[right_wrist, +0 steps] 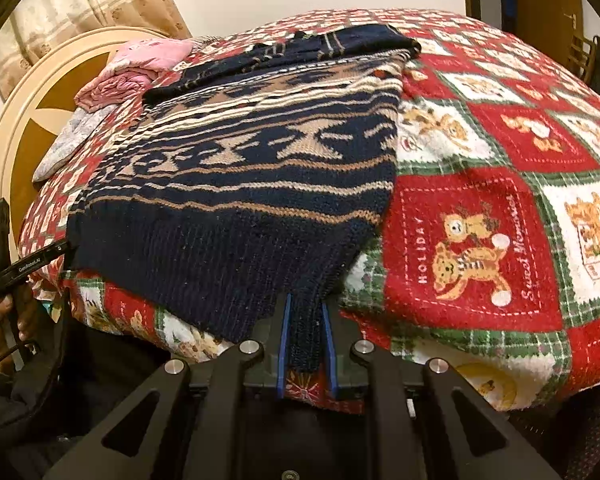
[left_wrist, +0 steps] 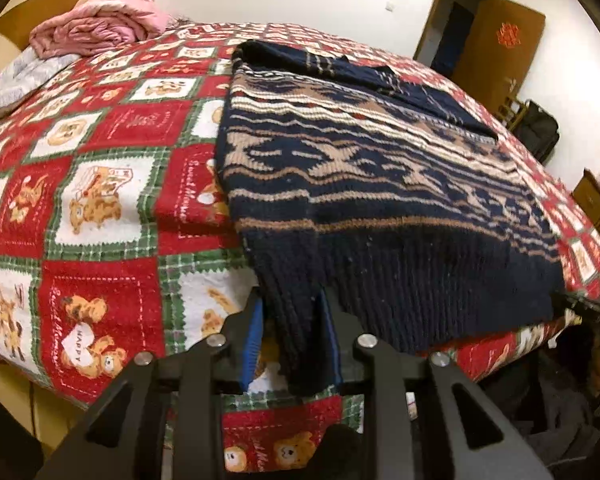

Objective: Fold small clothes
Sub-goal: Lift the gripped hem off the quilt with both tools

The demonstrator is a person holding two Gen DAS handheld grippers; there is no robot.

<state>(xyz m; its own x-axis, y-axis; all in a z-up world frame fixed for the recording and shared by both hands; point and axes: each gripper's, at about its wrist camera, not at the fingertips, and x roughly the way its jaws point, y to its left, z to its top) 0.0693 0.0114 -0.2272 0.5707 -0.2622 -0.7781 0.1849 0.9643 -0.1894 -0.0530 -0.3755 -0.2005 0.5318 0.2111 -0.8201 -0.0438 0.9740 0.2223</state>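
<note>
A navy knitted sweater (left_wrist: 380,184) (right_wrist: 240,184) with tan and cream patterned bands lies flat on a bed, its ribbed hem toward me and its sleeves folded across the far end. My left gripper (left_wrist: 292,300) is shut on the hem's left corner, with ribbed fabric filling the gap between its blue pads (left_wrist: 254,336). My right gripper (right_wrist: 306,304) is shut on the hem's right corner, a strip of knit pinched between its pads (right_wrist: 284,340). In the right wrist view a hand holds the left gripper's body (right_wrist: 4,264) at the far left.
A red, green and white teddy-bear blanket (left_wrist: 100,200) (right_wrist: 480,240) covers the bed. A folded pink quilt (left_wrist: 100,24) (right_wrist: 140,64) and a grey cloth (left_wrist: 16,76) lie by the round headboard (right_wrist: 40,120). A brown door (left_wrist: 492,40), a dark bag (left_wrist: 540,128) and a wooden cabinet (left_wrist: 596,208) stand beyond.
</note>
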